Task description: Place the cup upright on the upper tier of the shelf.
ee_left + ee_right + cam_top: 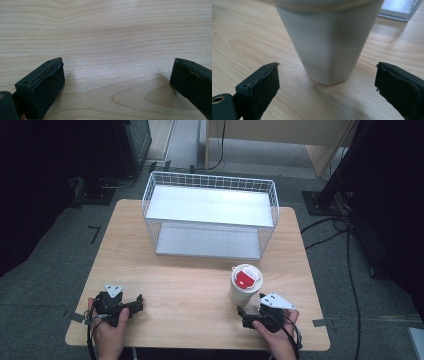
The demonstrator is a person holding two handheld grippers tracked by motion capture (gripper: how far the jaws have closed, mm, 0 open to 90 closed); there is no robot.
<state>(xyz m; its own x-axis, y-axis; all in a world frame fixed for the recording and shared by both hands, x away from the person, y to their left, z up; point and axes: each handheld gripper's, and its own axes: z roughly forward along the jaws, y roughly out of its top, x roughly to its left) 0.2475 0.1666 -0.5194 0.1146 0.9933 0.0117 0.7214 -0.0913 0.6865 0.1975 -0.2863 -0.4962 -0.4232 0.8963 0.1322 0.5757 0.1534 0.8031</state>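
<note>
A white paper cup (243,288) with a white lid and a red label stands upright on the wooden table (190,285), right of centre. My right gripper (245,316) sits just in front of it, open, its jaws wide apart. In the right gripper view the cup (328,45) stands close ahead of the two jaws, not between them. My left gripper (137,301) rests at the table's front left, open and holding nothing. The left gripper view looks between its spread jaws at bare wood (112,50).
A white wire basket (210,215) with two flat shelves stands at the back middle of the table, its open side facing me. Cables (345,240) run over the grey floor to the right. A dark stand base (322,202) sits beyond the table's right rear corner.
</note>
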